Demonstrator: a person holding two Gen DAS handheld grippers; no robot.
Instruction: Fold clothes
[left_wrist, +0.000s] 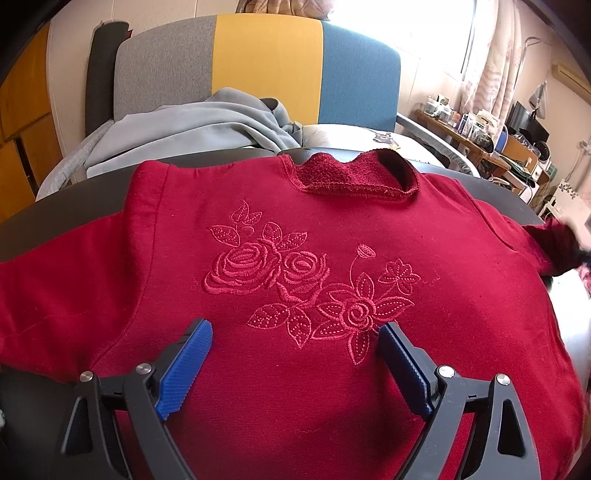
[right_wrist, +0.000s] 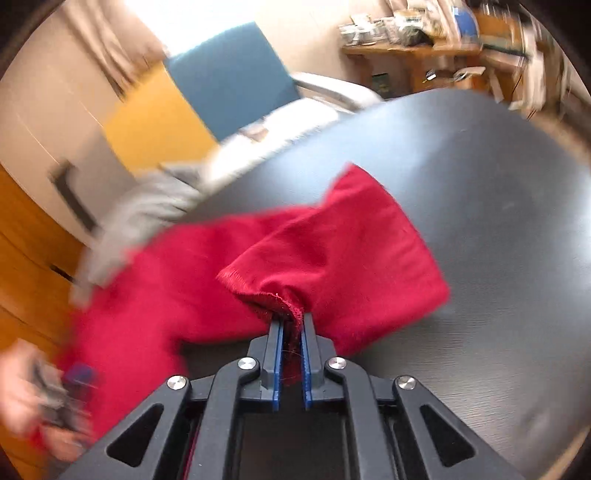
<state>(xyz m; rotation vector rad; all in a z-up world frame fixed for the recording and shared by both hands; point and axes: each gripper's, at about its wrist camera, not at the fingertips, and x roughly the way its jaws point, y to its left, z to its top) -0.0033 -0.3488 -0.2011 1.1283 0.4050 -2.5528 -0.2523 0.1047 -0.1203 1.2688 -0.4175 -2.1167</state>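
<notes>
Left wrist view: red sweater (left_wrist: 295, 295) spread face up over dark bench (left_wrist: 66, 218), collar toward top of frame, embroidered roses at centre. Left claw (left_wrist: 295, 354) at lower centre, spread wide and holding nothing, poised over the lower chest. Grey garment (left_wrist: 192, 129) heaped beyond, at upper left, on the striped chair (left_wrist: 258, 62). Far sleeve at right edge lifted and blurred.

Right wrist view: right claw (right_wrist: 291, 347) at lower centre, pressed together on the sleeve cuff (right_wrist: 266, 291), sleeve raised off the bench and doubled toward frame centre. Heavy motion blur. Hand (right_wrist: 33, 398) with the other claw visible at lower left.

Risks, as judged: narrow pinch on frayed cuff edge likely to slip under a fast swing; unpinned body liable to drag or bunch, skewing the fold.

Pose: right claw level, pointing across the bench; left tilted down over the cloth.
</notes>
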